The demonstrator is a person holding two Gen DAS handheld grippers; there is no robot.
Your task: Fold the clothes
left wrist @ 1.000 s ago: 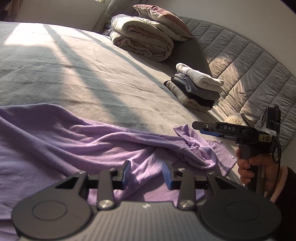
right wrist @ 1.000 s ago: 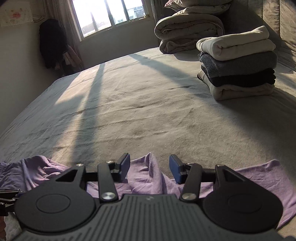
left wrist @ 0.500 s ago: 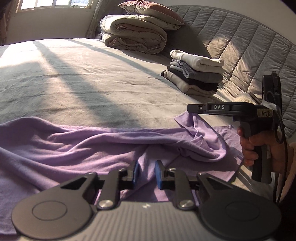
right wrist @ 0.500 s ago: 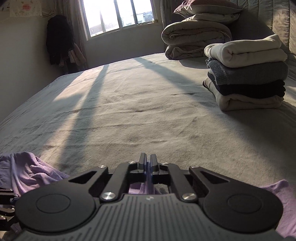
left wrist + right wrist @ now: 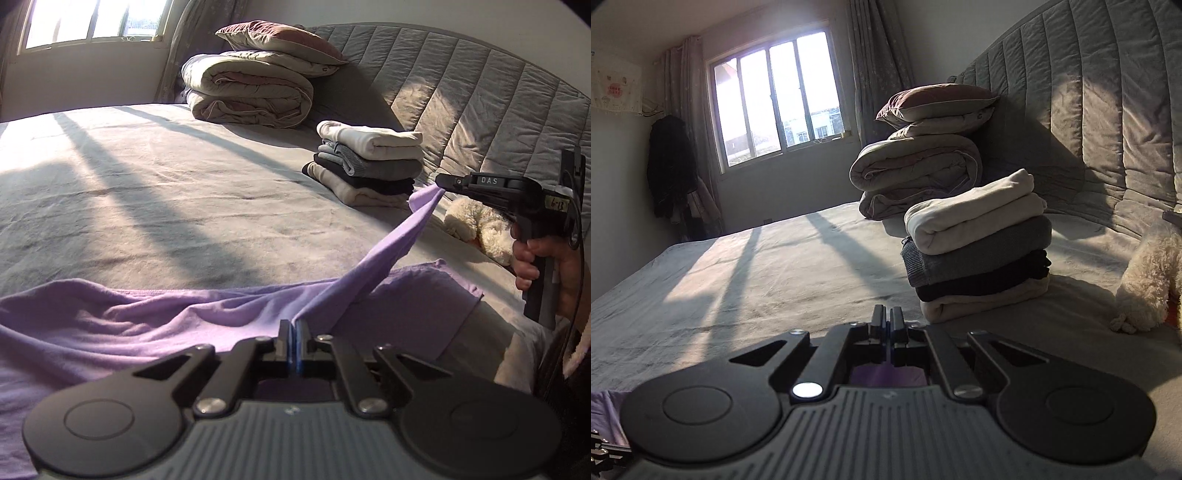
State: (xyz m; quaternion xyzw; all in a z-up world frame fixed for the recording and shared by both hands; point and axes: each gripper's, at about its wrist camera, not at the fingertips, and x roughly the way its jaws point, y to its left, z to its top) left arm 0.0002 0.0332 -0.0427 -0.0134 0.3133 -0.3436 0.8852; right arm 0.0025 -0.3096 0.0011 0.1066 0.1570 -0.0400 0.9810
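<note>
A purple garment (image 5: pixel 110 325) lies crumpled across the near part of the grey bed (image 5: pixel 166 192). My left gripper (image 5: pixel 294 326) is shut on a fold of it low at the front. At the right of the left wrist view, my right gripper (image 5: pixel 439 182) is shut on another corner, lifted above the bed, and a taut strip of purple cloth (image 5: pixel 384 251) runs between the two grippers. In the right wrist view my right gripper (image 5: pixel 886 317) has its jaws together, with purple cloth (image 5: pixel 882 374) showing just behind them.
A stack of folded clothes (image 5: pixel 369 162) (image 5: pixel 979 254) sits near the quilted headboard (image 5: pixel 480 103). Behind it lie a rolled duvet (image 5: pixel 251 92) and a pillow (image 5: pixel 277 38). A white plush toy (image 5: pixel 476 227) rests at the right. The window (image 5: pixel 779 96) is on the far wall.
Both grippers closed on the purple garment. The right gripper then rose and moved away toward the folded stack, pulling a strip of cloth taut; the left lifted slightly.
</note>
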